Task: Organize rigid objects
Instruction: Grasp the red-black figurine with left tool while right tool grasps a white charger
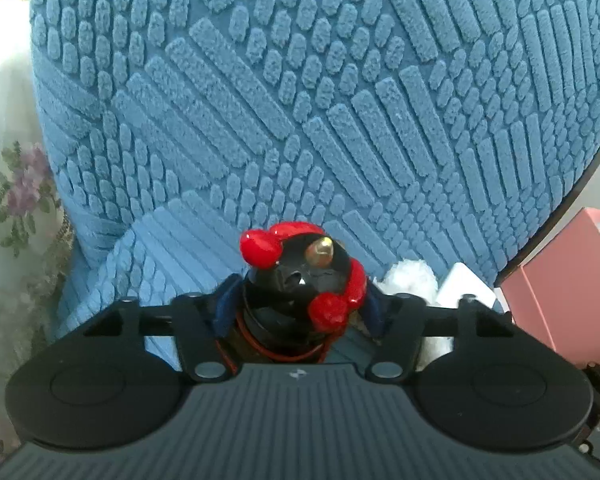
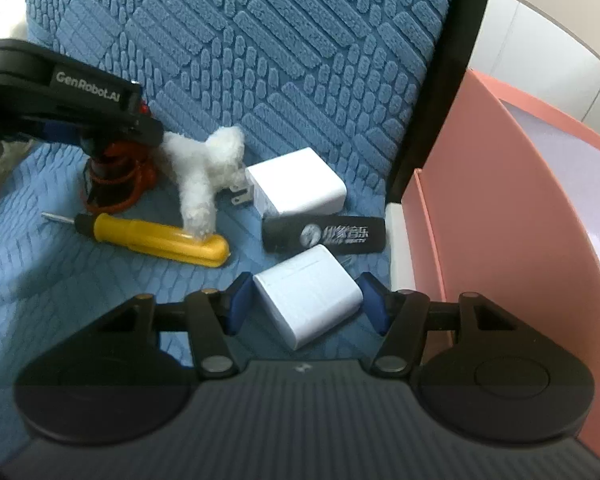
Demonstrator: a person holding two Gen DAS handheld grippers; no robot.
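A black toy figure with glossy red parts [image 1: 300,276] stands on the blue textured seat cover [image 1: 260,120]. My left gripper [image 1: 300,308] is shut on it, with a blue pad against each side of its body. The right wrist view shows that same toy [image 2: 112,184] under the left gripper at the far left. My right gripper [image 2: 306,304] is shut on a white rectangular block [image 2: 308,292] lying on the cover, its blue pads touching two opposite sides.
On the cover lie a yellow screwdriver [image 2: 160,236], a white fluffy toy [image 2: 204,168], a white plug charger [image 2: 300,184] and a black printed bar [image 2: 324,235]. An open pink box [image 2: 520,220] stands at the right, beyond the chair's dark edge.
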